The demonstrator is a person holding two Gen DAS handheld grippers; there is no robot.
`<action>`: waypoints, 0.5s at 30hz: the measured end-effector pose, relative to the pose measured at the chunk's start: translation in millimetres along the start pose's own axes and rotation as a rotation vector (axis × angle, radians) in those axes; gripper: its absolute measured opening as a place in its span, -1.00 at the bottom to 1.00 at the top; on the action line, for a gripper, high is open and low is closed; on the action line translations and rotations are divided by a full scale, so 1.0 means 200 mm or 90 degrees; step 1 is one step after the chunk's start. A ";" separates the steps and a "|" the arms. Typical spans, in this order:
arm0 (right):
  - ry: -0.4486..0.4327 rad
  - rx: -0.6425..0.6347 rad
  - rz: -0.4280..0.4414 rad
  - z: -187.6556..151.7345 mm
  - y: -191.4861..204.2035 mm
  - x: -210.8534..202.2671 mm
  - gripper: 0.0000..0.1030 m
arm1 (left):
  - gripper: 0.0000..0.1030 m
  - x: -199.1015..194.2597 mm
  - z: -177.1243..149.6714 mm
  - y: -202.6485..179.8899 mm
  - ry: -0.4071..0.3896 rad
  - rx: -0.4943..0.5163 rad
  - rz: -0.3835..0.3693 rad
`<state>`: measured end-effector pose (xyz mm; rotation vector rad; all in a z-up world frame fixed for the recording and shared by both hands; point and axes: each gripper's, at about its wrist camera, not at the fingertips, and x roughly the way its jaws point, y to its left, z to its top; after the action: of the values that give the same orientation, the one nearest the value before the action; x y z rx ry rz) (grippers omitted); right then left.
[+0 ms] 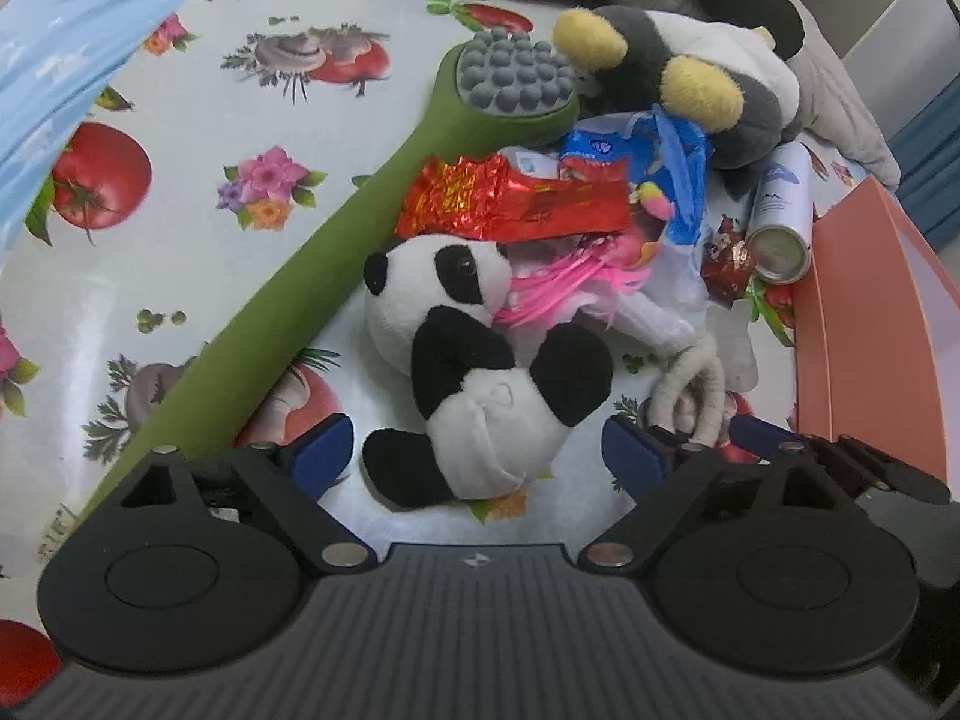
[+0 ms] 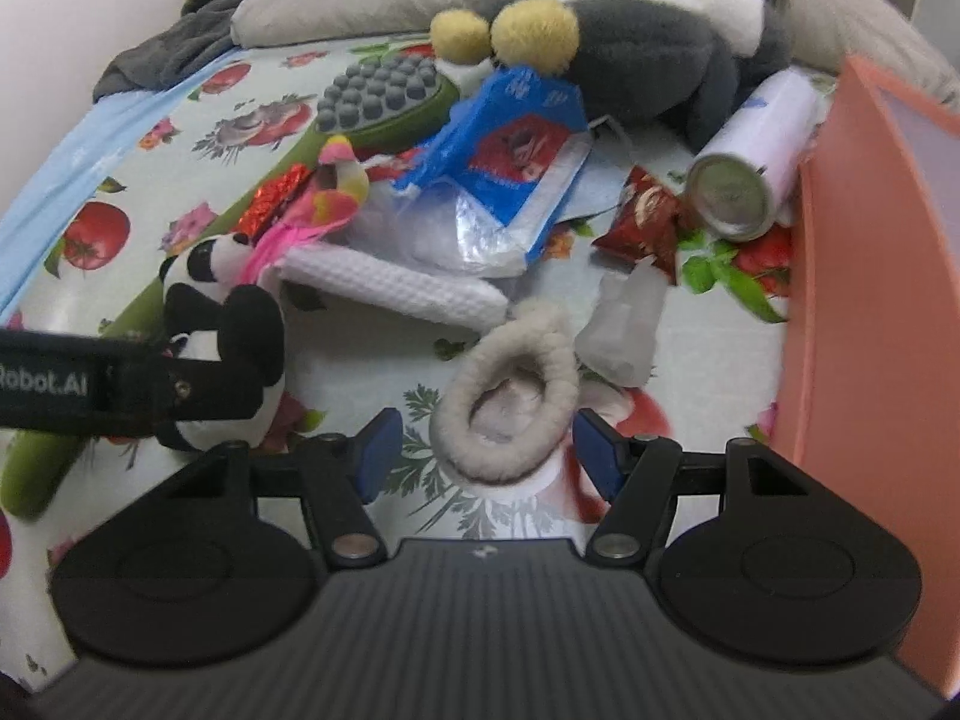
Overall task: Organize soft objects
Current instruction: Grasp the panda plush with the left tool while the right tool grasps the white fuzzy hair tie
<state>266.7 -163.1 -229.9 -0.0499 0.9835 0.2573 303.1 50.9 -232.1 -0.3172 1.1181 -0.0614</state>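
Observation:
A black and white panda plush [image 1: 474,372] lies on the patterned tablecloth, its lower body between the open fingers of my left gripper [image 1: 480,456]. In the right wrist view the panda [image 2: 222,324] sits at the left, partly hidden by the left gripper's body. A fuzzy grey loop [image 2: 510,402] lies between the open fingers of my right gripper [image 2: 486,450]; it also shows in the left wrist view [image 1: 690,396]. A large grey, white and yellow plush [image 2: 648,42] lies at the back. A pink feathered bird toy [image 2: 330,204] and a white rolled cloth [image 2: 396,288] lie between them.
A green massage bat [image 1: 300,276] runs diagonally at the left. An orange bin [image 2: 870,276] stands at the right. A white spray can [image 2: 750,162], red wrappers [image 1: 510,198], a blue plastic bag [image 2: 516,144] and crumpled white paper [image 2: 624,324] litter the middle. Grey bedding [image 2: 360,0] lies behind.

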 end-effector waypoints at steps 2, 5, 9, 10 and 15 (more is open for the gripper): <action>0.006 -0.015 0.010 0.00 -0.01 0.03 0.27 | 0.76 0.02 0.00 0.01 0.003 -0.006 -0.013; 0.010 -0.026 0.010 -0.01 -0.02 0.05 0.22 | 0.66 0.05 -0.01 0.00 0.005 -0.001 -0.013; 0.006 -0.036 0.002 -0.01 -0.02 0.04 -0.35 | 0.41 0.07 -0.02 0.00 0.006 0.002 -0.019; 0.007 -0.036 0.003 -0.01 -0.02 0.04 -0.60 | 0.34 0.06 -0.02 0.01 0.004 -0.001 -0.023; 0.010 -0.024 0.020 -0.02 -0.02 -0.01 -0.64 | 0.16 -0.01 -0.03 0.00 -0.010 0.009 -0.033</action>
<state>262.5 -168.0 -230.9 -0.0708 0.9957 0.3047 297.5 50.6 -233.4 -0.3337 1.0938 -0.1130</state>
